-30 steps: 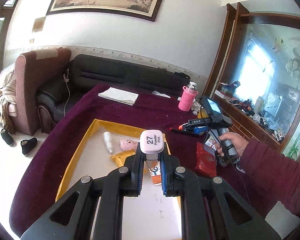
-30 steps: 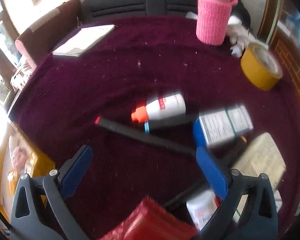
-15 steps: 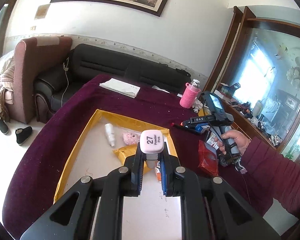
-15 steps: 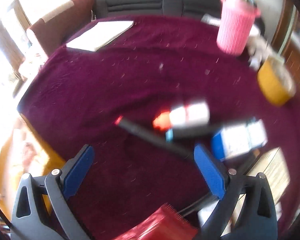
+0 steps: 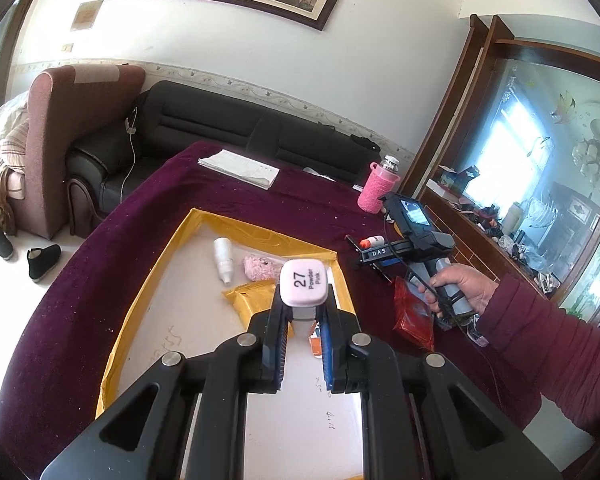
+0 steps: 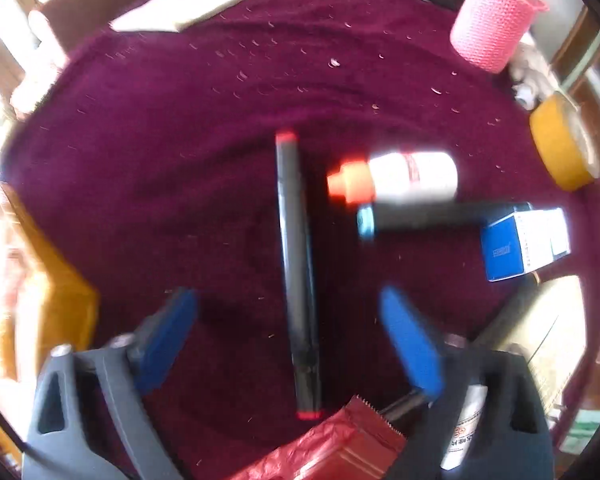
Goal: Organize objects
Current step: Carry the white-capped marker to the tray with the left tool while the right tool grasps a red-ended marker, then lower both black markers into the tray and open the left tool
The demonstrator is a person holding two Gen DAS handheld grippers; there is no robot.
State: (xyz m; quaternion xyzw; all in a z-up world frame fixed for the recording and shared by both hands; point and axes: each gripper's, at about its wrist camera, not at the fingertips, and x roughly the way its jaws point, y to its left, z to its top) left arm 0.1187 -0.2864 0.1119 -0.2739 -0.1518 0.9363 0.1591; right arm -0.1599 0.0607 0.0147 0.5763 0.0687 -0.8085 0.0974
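Fingers of the left gripper [image 5: 304,320] clamp a white marker with a pale pink "27 Powder Pink" cap [image 5: 303,285], upright above the yellow-rimmed shallow cardboard tray [image 5: 148,280]. The right gripper [image 6: 288,328] hangs spread wide over the maroon cloth [image 6: 180,140], straddling a long black marker with red ends [image 6: 298,276] lying between its blue pads [image 6: 410,338].

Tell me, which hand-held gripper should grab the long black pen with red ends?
Probably the right hand-held gripper: it is open, with the black pen lying between its fingers. The left hand-held gripper already clamps a marker.
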